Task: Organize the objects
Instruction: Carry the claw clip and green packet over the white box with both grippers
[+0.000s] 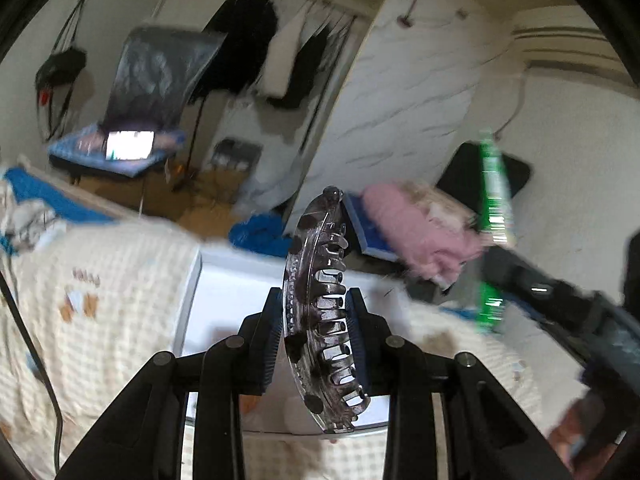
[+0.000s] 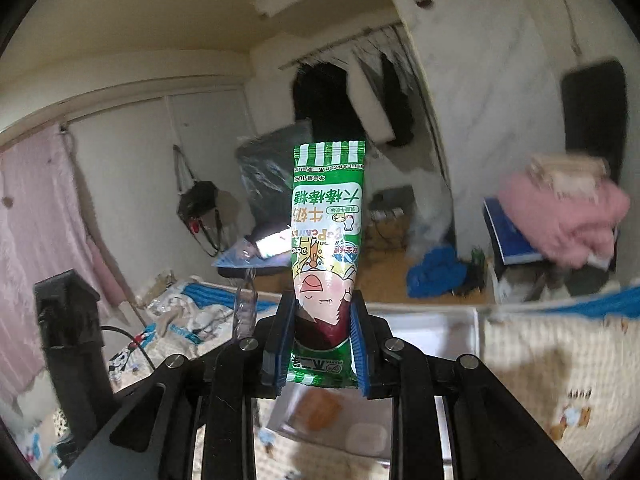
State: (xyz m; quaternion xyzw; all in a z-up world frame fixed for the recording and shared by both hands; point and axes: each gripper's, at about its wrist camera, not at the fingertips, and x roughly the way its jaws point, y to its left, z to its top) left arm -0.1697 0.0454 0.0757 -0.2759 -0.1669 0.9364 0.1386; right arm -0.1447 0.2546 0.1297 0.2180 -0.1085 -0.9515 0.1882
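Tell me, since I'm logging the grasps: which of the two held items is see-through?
The hair clip clamped in the left gripper: smoky clear plastic with teeth. The candy packet in the right gripper is opaque green printed foil.

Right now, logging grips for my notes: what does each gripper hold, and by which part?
Left gripper: hair clip, pinched mid-length. Right gripper: green candy packet, near its lower end.

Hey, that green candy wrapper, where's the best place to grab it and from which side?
Grip the green candy wrapper at its lower end, across its narrow width, coming from below. It is long, flat and upright, so pads on its two edges steady it, as the right hand-held gripper shows.
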